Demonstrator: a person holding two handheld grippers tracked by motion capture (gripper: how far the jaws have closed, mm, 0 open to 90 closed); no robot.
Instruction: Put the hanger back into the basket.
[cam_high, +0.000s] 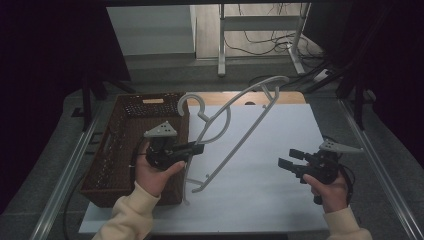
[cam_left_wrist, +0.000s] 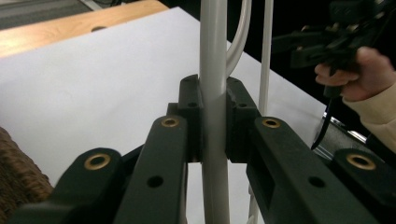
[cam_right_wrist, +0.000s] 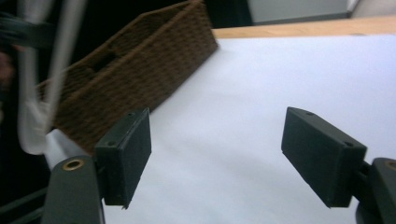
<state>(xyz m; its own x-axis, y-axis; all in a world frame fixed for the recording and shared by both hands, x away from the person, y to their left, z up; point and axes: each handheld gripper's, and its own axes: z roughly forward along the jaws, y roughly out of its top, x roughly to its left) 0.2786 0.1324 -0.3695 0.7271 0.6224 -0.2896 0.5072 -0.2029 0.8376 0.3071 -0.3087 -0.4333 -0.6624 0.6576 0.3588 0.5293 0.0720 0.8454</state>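
Note:
A pale grey plastic clothes hanger (cam_high: 235, 125) is held up in the air over the white tabletop (cam_high: 280, 140), tilted with its hook (cam_high: 192, 100) toward the basket. My left gripper (cam_high: 197, 148) is shut on one of its bars (cam_left_wrist: 214, 70), the pads (cam_left_wrist: 190, 109) pressed against both sides. At the right, my right gripper (cam_high: 287, 159) stands open above the white surface with nothing between its pads (cam_right_wrist: 128, 149). The hanger (cam_right_wrist: 46, 60) shows blurred at the left of the right gripper view.
A brown wicker basket (cam_high: 122, 145) stands along the table's left side (cam_right_wrist: 140, 60). A wooden strip (cam_high: 270, 97) runs along the far edge. Beyond it are a metal stand (cam_high: 222, 40) and cables on the floor.

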